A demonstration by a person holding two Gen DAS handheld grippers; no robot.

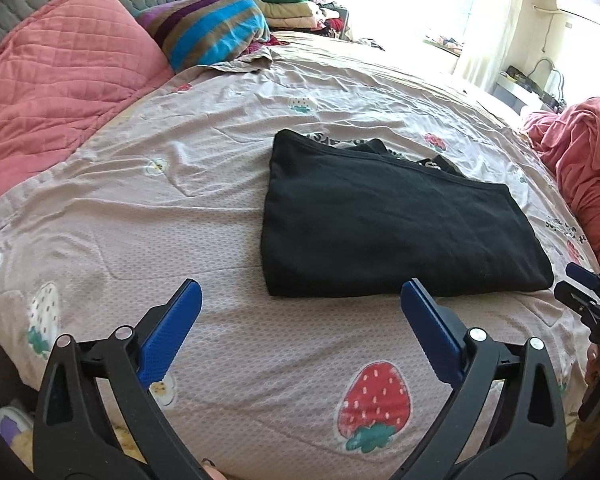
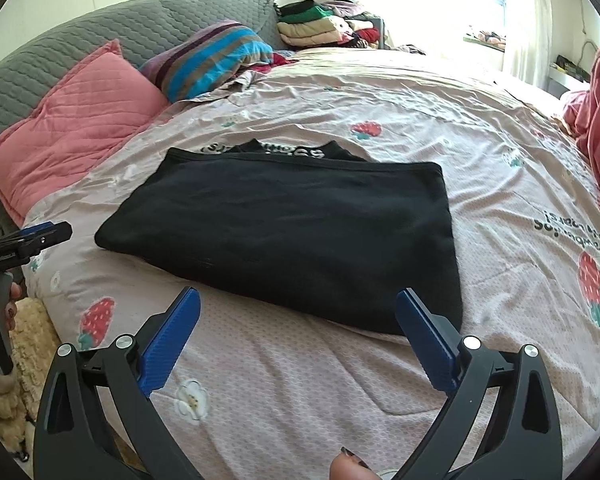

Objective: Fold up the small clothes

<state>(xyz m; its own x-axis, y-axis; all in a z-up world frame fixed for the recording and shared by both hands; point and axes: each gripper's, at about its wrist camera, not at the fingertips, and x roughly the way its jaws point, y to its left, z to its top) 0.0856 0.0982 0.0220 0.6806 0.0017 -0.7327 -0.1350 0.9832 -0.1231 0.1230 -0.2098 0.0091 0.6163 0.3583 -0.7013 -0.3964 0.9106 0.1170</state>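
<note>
A black garment [image 1: 396, 220] lies folded into a flat rectangle on the strawberry-print bedspread [image 1: 180, 216], with white lettering showing at its far edge. It also shows in the right wrist view [image 2: 292, 232]. My left gripper [image 1: 300, 300] is open and empty, just in front of the garment's near left corner. My right gripper [image 2: 298, 308] is open and empty, at the garment's near edge. The right gripper shows at the right edge of the left wrist view [image 1: 580, 284], the left gripper at the left edge of the right wrist view [image 2: 40, 234].
A pink quilted pillow [image 1: 60, 80] and a striped pillow [image 1: 216, 28] lie at the head of the bed by a grey headboard [image 2: 100, 36]. A stack of folded clothes [image 2: 312, 24] sits behind. A pink heap of cloth [image 1: 584, 160] lies at the right.
</note>
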